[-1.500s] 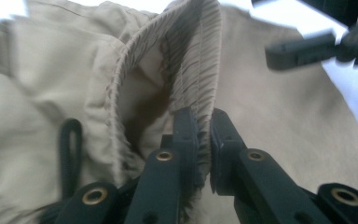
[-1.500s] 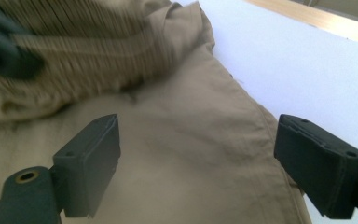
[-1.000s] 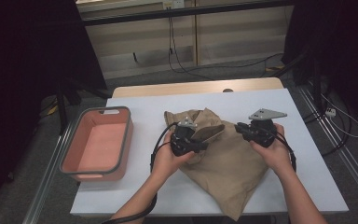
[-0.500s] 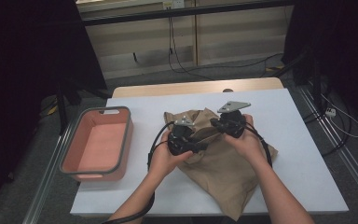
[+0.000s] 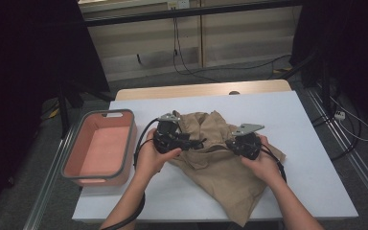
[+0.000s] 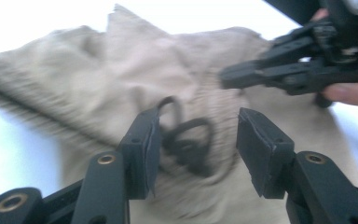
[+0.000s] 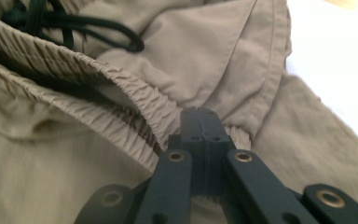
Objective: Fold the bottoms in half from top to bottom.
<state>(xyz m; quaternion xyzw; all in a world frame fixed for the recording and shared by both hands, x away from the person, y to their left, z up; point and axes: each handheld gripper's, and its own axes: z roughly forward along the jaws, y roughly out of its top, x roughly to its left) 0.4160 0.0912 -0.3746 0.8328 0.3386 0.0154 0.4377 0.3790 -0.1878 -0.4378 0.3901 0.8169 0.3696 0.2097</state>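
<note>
Crumpled khaki shorts point(image 5: 220, 172) lie mid-table, their elastic waistband point(image 7: 121, 88) and black drawstring point(image 6: 186, 144) facing the grippers. My left gripper point(image 5: 199, 143) hovers at the shorts' left side. Its jaws have just been opening and now stand apart over the drawstring loop point(image 6: 196, 149), pressing on nothing. My right gripper point(image 5: 228, 143) is at the shorts' right side and points left. Its jaws are shut point(image 7: 200, 116) with the tips against the gathered waistband. No cloth is visible between the pads. The right gripper point(image 6: 242, 74) also appears at the upper right of the left gripper view.
A pink bin point(image 5: 98, 148) with a grey rim stands at the table's left edge. White tabletop point(image 5: 306, 124) lies bare to the right of the shorts and behind them. Cables run across the floor beyond the table's far edge.
The left jaws have opened off the cloth. The right gripper swung in to the middle of the shorts, then came back right and lower, still shut.
</note>
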